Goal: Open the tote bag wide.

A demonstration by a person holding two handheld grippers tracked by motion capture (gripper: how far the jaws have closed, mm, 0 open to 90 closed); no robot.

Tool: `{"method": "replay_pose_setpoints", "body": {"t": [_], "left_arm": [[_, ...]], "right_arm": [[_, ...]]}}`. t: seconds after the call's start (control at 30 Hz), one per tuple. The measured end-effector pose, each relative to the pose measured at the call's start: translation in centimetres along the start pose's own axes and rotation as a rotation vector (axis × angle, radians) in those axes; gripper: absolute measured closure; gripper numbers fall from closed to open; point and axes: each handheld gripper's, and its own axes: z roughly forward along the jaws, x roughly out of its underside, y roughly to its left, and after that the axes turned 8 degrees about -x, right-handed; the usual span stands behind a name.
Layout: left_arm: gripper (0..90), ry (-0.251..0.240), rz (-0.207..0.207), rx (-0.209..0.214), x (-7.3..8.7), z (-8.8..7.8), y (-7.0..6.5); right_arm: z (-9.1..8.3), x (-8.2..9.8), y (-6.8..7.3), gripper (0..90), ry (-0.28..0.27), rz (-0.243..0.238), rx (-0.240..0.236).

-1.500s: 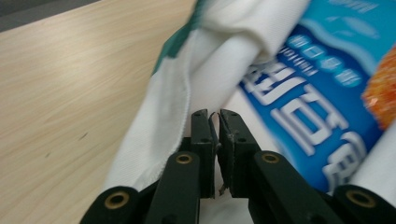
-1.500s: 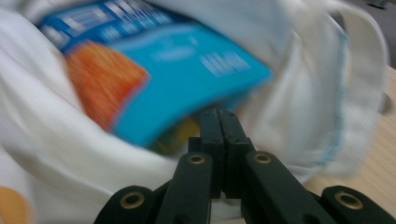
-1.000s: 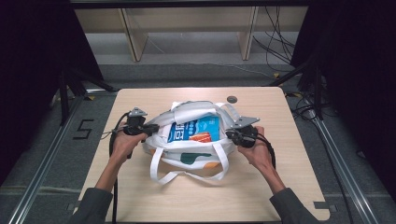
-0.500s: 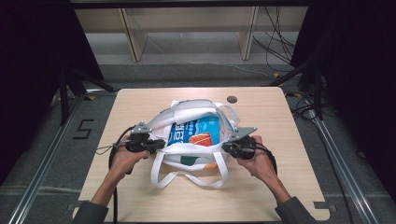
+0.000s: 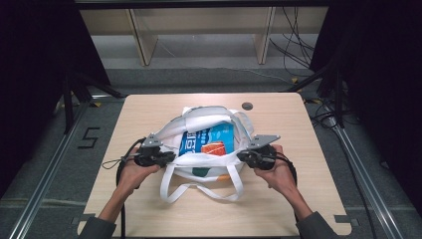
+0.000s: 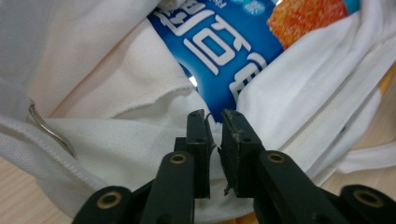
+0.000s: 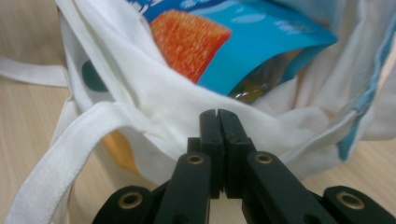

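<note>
From the high view I am looking at a white tote bag (image 5: 209,149) lying near the middle of the wooden table (image 5: 149,209), its mouth gaping upward and its handles (image 5: 199,189) trailing toward me. The left gripper (image 5: 168,158) and right gripper (image 5: 243,156) are sitting at opposite ends of the near rim.

The left gripper view is showing me its jaws nearly together with a fold of white cloth pinched between them, and a metal ring (image 6: 49,130) on the fabric that the high view is too coarse to show. The right gripper view is showing jaws clenched tight on the rim.

A blue snack packet (image 5: 206,140) is lying inside, its long axis running from the left gripper's side toward the far right. Its lower part is hiding under cloth, and its lettering is cut off in both gripper views. A small dark disc (image 5: 247,105) is resting near the table's far edge; I cannot make out what it is.
</note>
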Motion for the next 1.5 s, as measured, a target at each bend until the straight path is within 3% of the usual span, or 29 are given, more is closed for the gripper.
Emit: {"method": "replay_pose_setpoints", "body": {"t": [0.03,0.1,0.13,0.17,0.27,0.33,0.5,0.57,0.9,0.97,1.07,1.5], "left_arm": [[77.6,-0.017,-0.024,0.003,0.0,-0.1,0.0],[76.4,-0.024,-0.027,0.011,-0.1,-0.3,0.2],[75.6,-0.045,-0.069,0.022,-0.1,-0.3,-0.1],[75.3,-0.041,-0.058,0.036,-0.2,-0.5,0.1],[71.2,-0.074,-0.091,0.061,-0.4,-0.9,-0.4],[70.7,-0.077,-0.086,0.066,-0.6,-1.1,-0.7],[68.5,-0.091,-0.072,0.067,-0.8,-1.7,-1.0],[67.5,-0.088,-0.074,0.069,-0.8,-1.9,-1.0],[60.3,-0.102,-0.086,0.071,-0.6,-2.5,-0.8],[58.2,-0.106,-0.094,0.068,-0.5,-2.6,-0.8],[53.2,-0.113,-0.105,0.094,-0.4,-2.6,-0.7],[41.9,-0.12,-0.082,0.092,-0.5,-3.6,-1.4]], "right_arm": [[-0.3,-0.1,-0.2,88.5,-0.028,-0.004,0.019],[-0.4,-0.1,-0.2,87.9,-0.032,0.007,0.01],[-0.6,-0.1,-0.3,87.5,-0.043,0.015,0.013],[-0.8,-0.1,-0.2,87.1,-0.045,0.023,0.018],[-1.1,-0.2,-0.3,85.3,-0.065,0.02,0.018],[-1.4,-0.2,-0.2,84.9,-0.074,0.039,0.025],[-1.9,-0.1,-0.5,84.2,-0.1,0.03,0.021],[-2.0,0.0,-0.3,83.7,-0.103,0.059,0.027],[-2.2,0.1,-0.4,79.6,-0.11,0.054,0.031],[-2.3,0.1,-0.4,77.2,-0.121,0.055,0.032],[-2.4,0.1,-0.4,72.9,-0.128,0.065,0.039],[-3.1,0.1,0.1,58.5,-0.151,0.079,0.056]]}}
